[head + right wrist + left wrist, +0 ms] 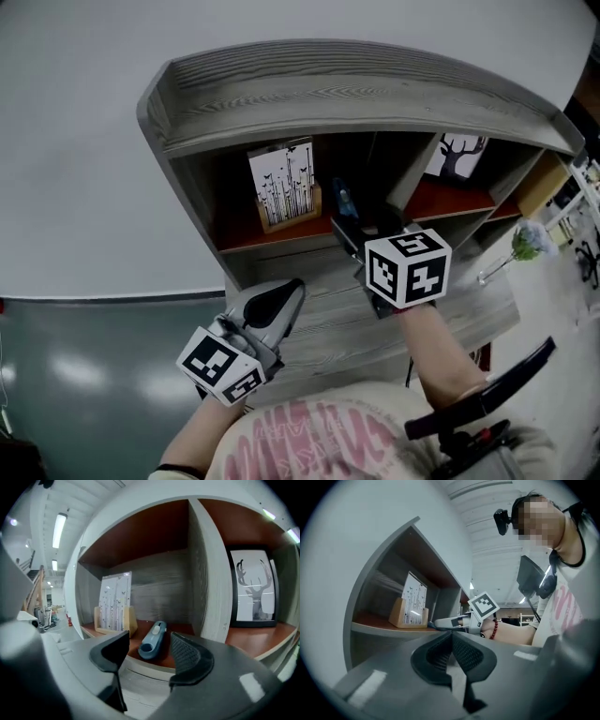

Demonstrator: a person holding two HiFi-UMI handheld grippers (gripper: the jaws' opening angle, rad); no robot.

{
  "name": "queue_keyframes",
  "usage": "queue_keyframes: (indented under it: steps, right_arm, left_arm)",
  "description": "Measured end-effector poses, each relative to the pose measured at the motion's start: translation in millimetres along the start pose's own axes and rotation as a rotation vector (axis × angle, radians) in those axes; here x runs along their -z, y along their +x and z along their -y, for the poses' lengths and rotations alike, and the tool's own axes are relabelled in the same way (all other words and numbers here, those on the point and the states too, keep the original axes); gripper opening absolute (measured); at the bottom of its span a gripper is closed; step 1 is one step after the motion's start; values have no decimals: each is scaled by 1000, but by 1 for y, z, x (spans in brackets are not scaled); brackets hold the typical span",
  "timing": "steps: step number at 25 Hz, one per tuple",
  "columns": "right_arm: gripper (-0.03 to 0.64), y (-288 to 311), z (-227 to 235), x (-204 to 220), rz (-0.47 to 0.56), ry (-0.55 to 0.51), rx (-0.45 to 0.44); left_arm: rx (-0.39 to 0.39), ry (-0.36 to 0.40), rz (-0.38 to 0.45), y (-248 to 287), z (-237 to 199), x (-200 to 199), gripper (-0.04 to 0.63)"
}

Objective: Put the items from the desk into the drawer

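Note:
A blue, oblong item with a white button (pixel 153 641) lies on the red-brown shelf floor (pixel 187 629) of the grey desk hutch (pixel 356 80); the head view shows the blue item (pixel 345 199) in the middle bay. My right gripper (pixel 149 648) is open just in front of it, jaws on either side of it but short of it, nothing held. From above, the right gripper (pixel 349 232) points into that bay. My left gripper (pixel 292 289) rests low over the desk top (pixel 328 328), jaws pressed together and empty; the left gripper (pixel 451 649) looks toward the shelf.
A printed card in a wooden holder (pixel 283 185) stands left of the blue item. A framed deer picture (pixel 253 590) fills the right bay behind a divider (pixel 211 583). A flower in a glass vase (pixel 523 246) stands at the desk's right end. A black chair part (pixel 487 398) is near my right forearm.

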State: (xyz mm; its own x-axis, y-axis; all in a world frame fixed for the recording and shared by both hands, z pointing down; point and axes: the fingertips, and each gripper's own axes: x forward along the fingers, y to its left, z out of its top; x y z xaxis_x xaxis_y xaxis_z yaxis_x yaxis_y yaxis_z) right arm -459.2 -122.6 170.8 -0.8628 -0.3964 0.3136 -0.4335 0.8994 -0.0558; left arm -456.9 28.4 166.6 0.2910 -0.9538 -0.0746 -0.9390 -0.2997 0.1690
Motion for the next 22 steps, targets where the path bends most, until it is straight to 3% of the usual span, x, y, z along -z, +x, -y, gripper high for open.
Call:
queue_keyframes:
  steps: [3,7,10,13,22]
  right_arm:
    - [278,8,4,6,-42,32,93]
    - [233,8,9,6,-46,40,176]
    - [226,8,7,6,-54,38,185]
    - [150,8,3,6,-60,32,188]
    - [146,-9,3,6,16,104,220]
  left_arm:
    - [77,-7,-13,-9,-3,2,17]
    - [143,-9,-34,-21,-8,5,18]
    - [159,-29,-59,-28,-18,12,17]
    - [159,-52,-70,-33,-27,17,18]
    - [210,-57,-55,-40,-27,15,18]
